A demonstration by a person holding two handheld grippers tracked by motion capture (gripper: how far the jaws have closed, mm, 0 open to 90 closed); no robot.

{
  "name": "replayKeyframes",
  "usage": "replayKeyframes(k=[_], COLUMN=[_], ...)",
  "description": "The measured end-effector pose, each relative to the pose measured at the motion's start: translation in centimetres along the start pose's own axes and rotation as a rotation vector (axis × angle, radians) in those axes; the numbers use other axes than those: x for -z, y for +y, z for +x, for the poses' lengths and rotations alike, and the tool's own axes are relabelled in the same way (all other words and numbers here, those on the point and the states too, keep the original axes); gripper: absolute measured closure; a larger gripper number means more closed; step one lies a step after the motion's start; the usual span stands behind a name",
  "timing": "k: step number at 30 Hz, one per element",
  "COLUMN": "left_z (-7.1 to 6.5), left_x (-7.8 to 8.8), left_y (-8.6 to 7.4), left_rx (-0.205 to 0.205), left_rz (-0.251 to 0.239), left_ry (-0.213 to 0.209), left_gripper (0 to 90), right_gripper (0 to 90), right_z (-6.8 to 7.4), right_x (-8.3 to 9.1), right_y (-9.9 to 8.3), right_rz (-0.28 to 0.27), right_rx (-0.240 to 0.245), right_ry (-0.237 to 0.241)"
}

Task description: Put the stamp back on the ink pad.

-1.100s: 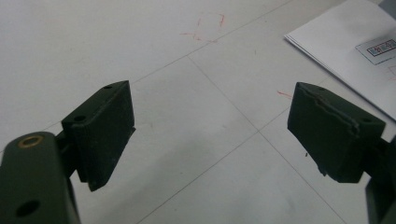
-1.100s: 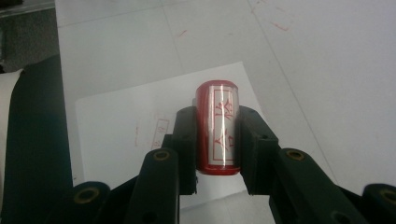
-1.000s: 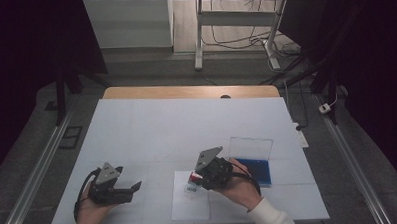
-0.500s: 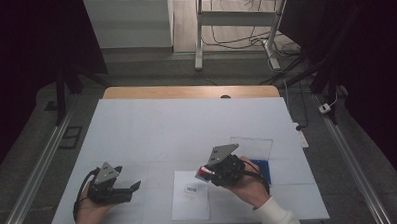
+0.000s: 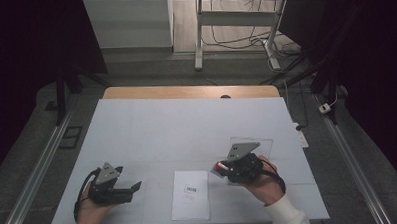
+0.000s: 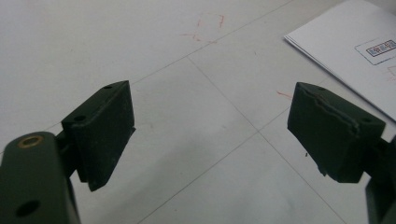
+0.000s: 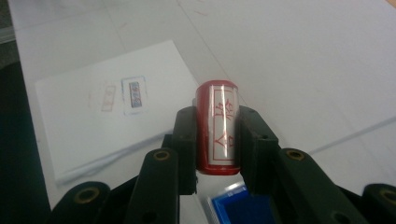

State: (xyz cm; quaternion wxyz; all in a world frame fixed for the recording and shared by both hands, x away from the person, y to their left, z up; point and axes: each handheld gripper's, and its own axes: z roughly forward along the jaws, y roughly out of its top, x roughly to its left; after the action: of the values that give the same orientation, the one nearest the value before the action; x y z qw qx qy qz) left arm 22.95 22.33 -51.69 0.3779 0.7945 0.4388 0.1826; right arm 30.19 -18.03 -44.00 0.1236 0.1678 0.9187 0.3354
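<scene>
My right gripper (image 7: 217, 135) is shut on a red cylindrical stamp (image 7: 217, 125) with a white label bearing red characters. In the high view the right gripper (image 5: 221, 168) is held above the table right of a white paper sheet (image 5: 190, 194), with the stamp (image 5: 220, 167) pointing left. The paper (image 7: 100, 119) carries a small blue-bordered print and a faint red one. A blue ink pad (image 7: 238, 205) lies just under the right gripper. My left gripper (image 5: 134, 187) rests at the table's front left, open, with nothing between its jaws (image 6: 212, 133).
A clear lid (image 5: 264, 144) lies behind the right gripper, near the table's right side. The white table (image 5: 187, 127) has a wooden strip along its far edge. A corner of the paper (image 6: 355, 56) lies past the left gripper's jaws.
The right gripper, still holding the stamp, has moved rightward and slightly up, away from the paper and toward the ink pad. The left gripper has stayed in place.
</scene>
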Motion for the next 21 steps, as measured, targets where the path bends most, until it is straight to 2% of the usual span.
replayKeyframes(k=[9,11,21], left_z=[0.0,0.0,0.0], left_x=[0.0,0.0,0.0], left_y=[0.0,0.0,0.0], left_rx=[0.001,0.001,0.0], left_rz=[-0.003,-0.004,-0.003], left_ry=[-0.002,-0.002,-0.003], left_gripper=[15.2,15.1,15.2], right_gripper=[69.7,69.7,69.6], right_z=[-1.6,-2.0,-3.6], right_x=[1.5,1.8,2.9], right_y=[-1.8,-2.2,-4.3], right_rz=[0.012,0.032,0.062], right_rx=[-0.047,-0.049,-0.101], right_ry=[-0.067,-0.086,-0.125])
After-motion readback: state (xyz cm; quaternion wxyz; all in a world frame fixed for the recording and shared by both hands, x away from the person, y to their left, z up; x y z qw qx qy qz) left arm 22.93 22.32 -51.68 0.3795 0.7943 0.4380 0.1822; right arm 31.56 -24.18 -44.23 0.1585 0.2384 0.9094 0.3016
